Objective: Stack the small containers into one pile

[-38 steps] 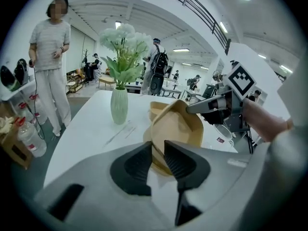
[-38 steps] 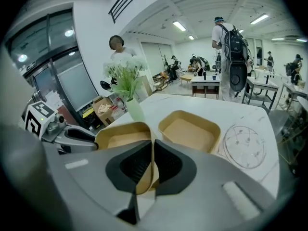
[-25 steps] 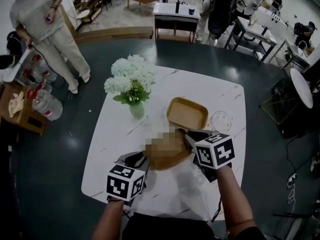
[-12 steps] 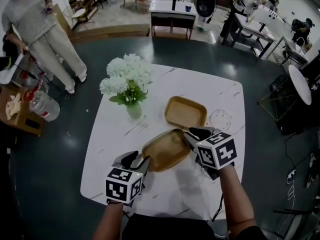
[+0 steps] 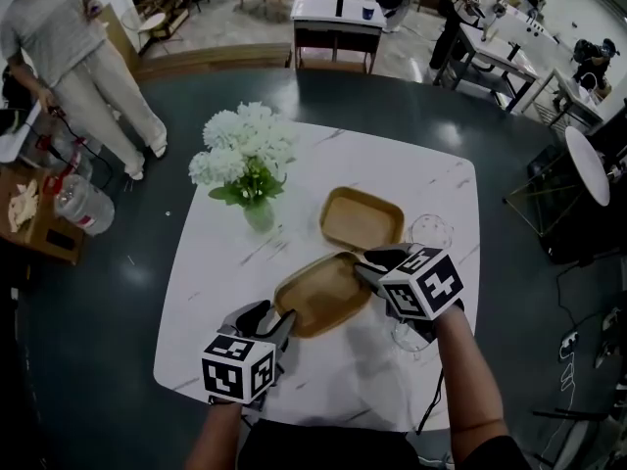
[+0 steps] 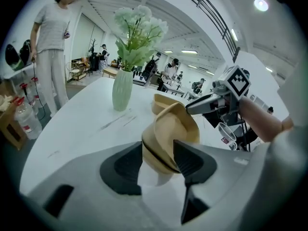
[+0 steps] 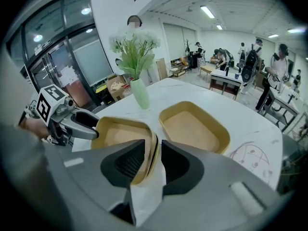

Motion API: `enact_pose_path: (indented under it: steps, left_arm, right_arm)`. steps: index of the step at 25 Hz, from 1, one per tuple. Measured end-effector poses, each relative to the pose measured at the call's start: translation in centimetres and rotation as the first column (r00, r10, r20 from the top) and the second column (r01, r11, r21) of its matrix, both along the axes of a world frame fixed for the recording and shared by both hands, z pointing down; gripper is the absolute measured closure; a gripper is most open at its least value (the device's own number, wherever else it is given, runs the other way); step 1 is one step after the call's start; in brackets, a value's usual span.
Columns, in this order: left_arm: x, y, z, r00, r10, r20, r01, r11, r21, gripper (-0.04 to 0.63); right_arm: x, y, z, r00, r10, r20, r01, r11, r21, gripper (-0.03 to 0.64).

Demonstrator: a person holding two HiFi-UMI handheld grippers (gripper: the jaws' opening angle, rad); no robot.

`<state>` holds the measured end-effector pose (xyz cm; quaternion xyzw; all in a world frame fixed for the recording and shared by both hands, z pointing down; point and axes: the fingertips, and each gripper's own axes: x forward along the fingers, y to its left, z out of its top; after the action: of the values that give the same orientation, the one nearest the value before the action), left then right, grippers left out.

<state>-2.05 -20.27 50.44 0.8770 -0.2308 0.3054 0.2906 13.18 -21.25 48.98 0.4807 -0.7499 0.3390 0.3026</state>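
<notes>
Two tan shallow containers lie on the white table (image 5: 220,272). The far container (image 5: 362,218) (image 7: 192,129) lies alone. The near container (image 5: 321,297) (image 6: 173,124) (image 7: 120,134) lies between both grippers, and a dark seam runs along its rim. My left gripper (image 5: 279,319) (image 6: 159,153) straddles its near-left rim. My right gripper (image 5: 364,265) (image 7: 153,153) straddles its right rim, and bare table shows between that rim and one pad. Both pairs of jaws have just been opening with the rim still between them, and both stand open.
A pale green vase of white flowers (image 5: 258,213) stands just left of the far container. A scribbled circle (image 5: 431,231) marks the table to its right. A clear glass item (image 5: 407,339) sits under my right hand. A person (image 5: 69,57) stands beyond the table's left.
The near container stays in the same spot between both grippers. My left gripper sits slightly lower in the picture. The person at the left has stepped further left.
</notes>
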Motion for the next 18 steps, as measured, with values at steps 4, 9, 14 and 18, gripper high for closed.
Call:
enact_pose_path:
  steps: [4, 9, 14, 18]
  left_arm:
    - [0.2, 0.3, 0.2, 1.000, -0.013, -0.018, 0.013, 1.000, -0.024, 0.390]
    - [0.3, 0.6, 1.1, 0.999, -0.033, -0.021, 0.032, 0.998, -0.056, 0.370]
    - [0.4, 0.7, 1.9, 0.999, -0.040, -0.018, 0.038, 0.995, -0.088, 0.360]
    - [0.7, 0.9, 2.2, 1.000, -0.024, -0.016, 0.022, 0.995, -0.100, 0.371]
  right_arm:
    - [-0.6, 0.2, 0.9, 0.997, -0.073, 0.014, 0.073, 0.996, -0.060, 0.508]
    - [-0.7, 0.3, 2.8, 0.995, -0.096, -0.007, 0.095, 0.988, -0.123, 0.509]
    - [-0.9, 0.3, 3.6, 0.994, -0.106, 0.022, 0.108, 0.981, -0.159, 0.512]
    - [-1.0, 0.3, 4.1, 0.991, -0.134, 0.018, 0.135, 0.973, -0.188, 0.517]
